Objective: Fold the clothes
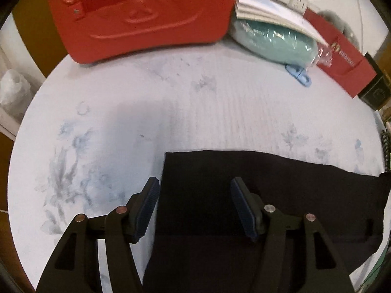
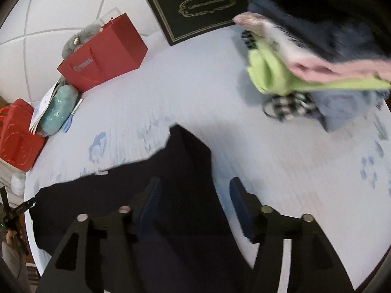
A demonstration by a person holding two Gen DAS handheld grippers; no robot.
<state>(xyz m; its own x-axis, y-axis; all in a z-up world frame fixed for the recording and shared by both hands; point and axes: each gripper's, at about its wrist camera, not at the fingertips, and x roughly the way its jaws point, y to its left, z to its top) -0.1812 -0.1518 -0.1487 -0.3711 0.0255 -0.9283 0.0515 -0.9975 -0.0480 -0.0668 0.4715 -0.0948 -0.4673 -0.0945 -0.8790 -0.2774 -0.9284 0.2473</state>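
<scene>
Pale floral bedsheet [image 1: 195,112] carries everything. Black garment [image 1: 256,195] lies flat at near edge, lower part hidden behind gripper frames, folds unreadable in dark cloth. Left gripper [image 1: 194,205] jaws apart over garment's left edge, nothing gripped. Right gripper [image 2: 195,205] likewise open above its right edge; view blurred. Farther: clothes pile [image 2: 312,68], red paper bag [image 2: 105,53], red case [image 1: 141,12] cut off at top, white headboard [image 2: 61,7].

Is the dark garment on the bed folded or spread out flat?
Folded: the dark garment shows a straight doubled edge and a square corner, lying compact on the bedsheet.
</scene>
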